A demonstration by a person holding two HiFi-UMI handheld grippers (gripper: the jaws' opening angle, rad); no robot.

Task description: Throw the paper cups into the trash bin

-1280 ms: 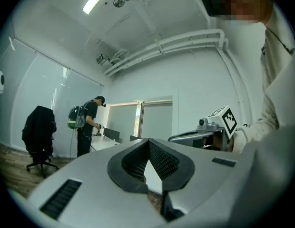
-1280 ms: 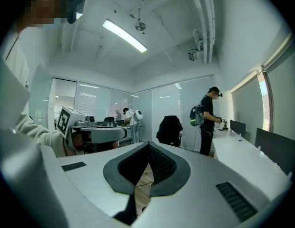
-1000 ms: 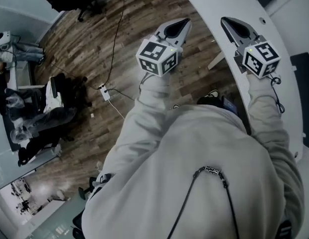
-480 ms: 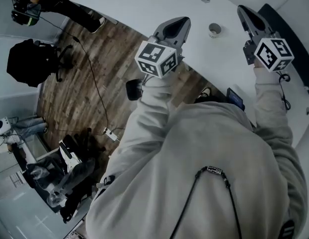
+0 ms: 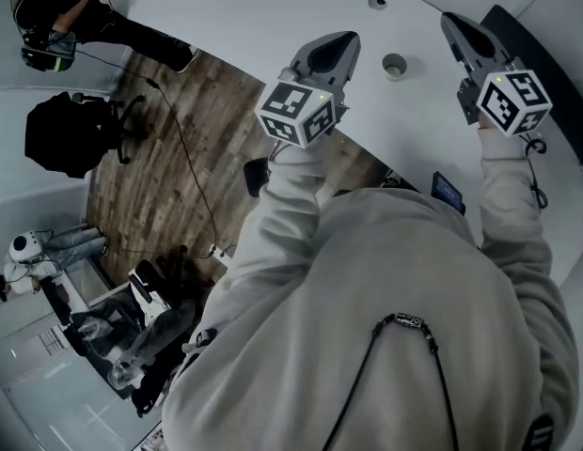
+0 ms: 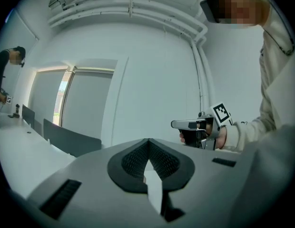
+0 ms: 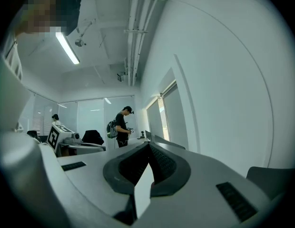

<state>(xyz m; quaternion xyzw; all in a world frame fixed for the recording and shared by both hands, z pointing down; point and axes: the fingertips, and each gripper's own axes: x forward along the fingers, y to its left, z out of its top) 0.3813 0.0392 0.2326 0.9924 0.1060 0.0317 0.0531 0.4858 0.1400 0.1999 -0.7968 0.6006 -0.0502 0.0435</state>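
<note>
Head view: both arms out fwd, left gripper [image 5: 333, 51] & right gripper [image 5: 459, 30] level, jaws shut, empty. Round cup-like thing [image 5: 394, 65] on white table [image 5: 273, 17] btwn them; can't confirm it's a paper cup.

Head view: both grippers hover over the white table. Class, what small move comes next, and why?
Probably turn to search for a cup: the left gripper and right gripper are shut and empty, and no cup or bin clearly shows on the white table; the round thing ahead is too unclear.
</note>
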